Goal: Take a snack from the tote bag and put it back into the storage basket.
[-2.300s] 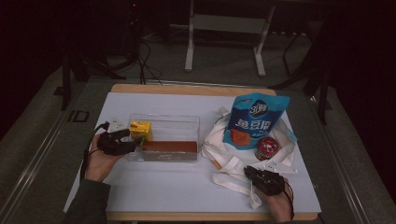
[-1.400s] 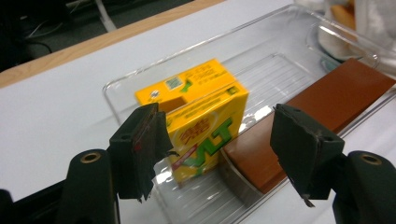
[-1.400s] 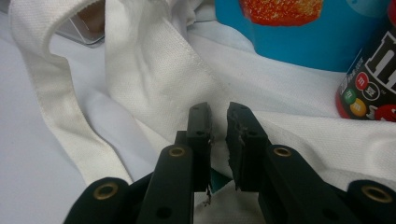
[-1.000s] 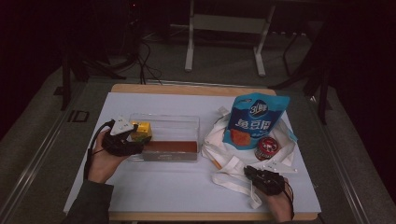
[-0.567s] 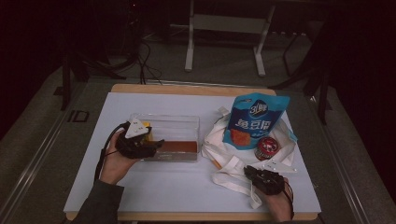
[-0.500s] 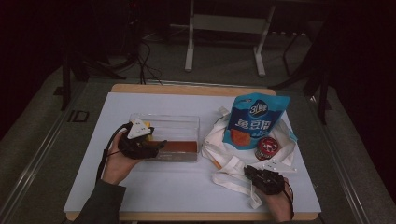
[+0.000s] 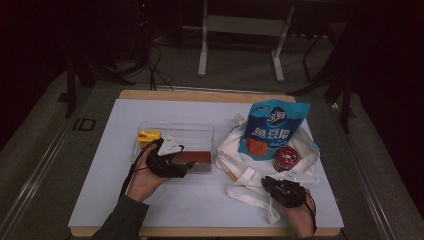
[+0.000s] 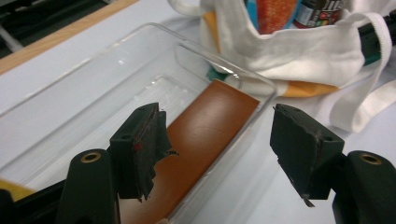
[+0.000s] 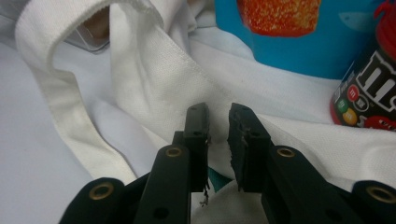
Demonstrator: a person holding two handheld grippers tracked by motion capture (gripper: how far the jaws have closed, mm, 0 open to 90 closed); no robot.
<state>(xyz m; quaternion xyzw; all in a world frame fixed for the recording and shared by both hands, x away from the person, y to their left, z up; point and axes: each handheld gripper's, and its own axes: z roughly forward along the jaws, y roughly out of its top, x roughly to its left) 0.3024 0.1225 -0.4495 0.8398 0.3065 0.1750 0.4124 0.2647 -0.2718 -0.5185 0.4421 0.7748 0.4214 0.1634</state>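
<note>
A clear plastic tray [image 7: 175, 127] holds a flat brown bar [image 7: 202, 156] along its near side and a yellow item [image 7: 148, 137] at its left end. My left gripper [image 7: 186, 167] is open wide at the tray's near wall [image 8: 219, 60]. One jaw is over the brown bar [image 8: 210, 121] and the other is outside over the table. My right gripper [image 7: 265, 181] rests at the white cloth bag [image 7: 235, 150]. Its jaws [image 9: 218, 121] have just parted slightly to a narrow gap. I see no cloth [image 9: 154, 60] pinched at their tips.
A blue snack packet [image 7: 272, 127] and a red-lidded candy jar [image 7: 286, 157] lie on the bag at the right. The bag's straps [image 7: 250, 197] trail toward the table's front edge. Bare white tabletop [image 7: 200, 210] runs along the front.
My left hand has moved right along the tray's front, from beside the yellow item to over the brown bar. The right hand has stayed put.
</note>
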